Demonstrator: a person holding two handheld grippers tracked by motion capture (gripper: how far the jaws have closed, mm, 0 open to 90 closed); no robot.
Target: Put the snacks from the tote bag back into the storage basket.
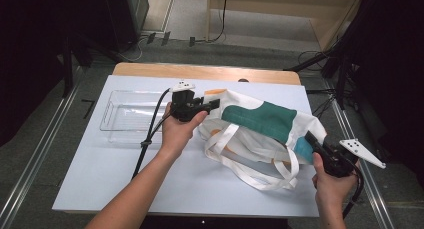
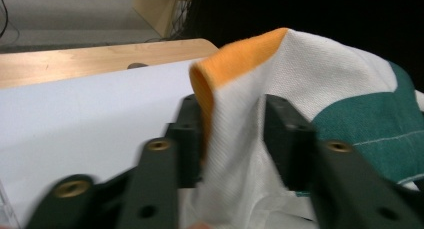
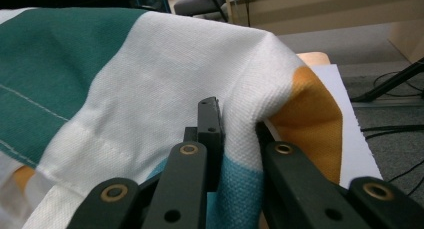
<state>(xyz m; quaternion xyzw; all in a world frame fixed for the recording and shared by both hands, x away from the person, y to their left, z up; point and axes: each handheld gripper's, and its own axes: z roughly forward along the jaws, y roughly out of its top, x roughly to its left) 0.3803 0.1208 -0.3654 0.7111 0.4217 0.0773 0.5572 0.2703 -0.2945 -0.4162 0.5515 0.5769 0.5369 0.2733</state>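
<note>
A white tote bag point(image 1: 260, 121) with green, orange and blue patches lies slumped across the white table cover, its white handles point(image 1: 265, 176) trailing toward the front. My left gripper point(image 1: 216, 104) is at the bag's far left corner. In the left gripper view a loose fold of the bag point(image 2: 320, 74) with an orange edge stands between the jaws of the left gripper point(image 2: 232, 119), which are spread apart and not pinching it. At the bag's right corner my right gripper point(image 1: 310, 138) is shut; the right gripper point(image 3: 237, 121) pinches the bag point(image 3: 150, 64) next to its blue patch.
A clear plastic tray point(image 1: 125, 116) sits at the left of the white table cover point(image 1: 190, 189), just beyond the left hand. A wooden table edge point(image 1: 205, 71) runs along the back. Dark stands and cables flank the table on the floor.
</note>
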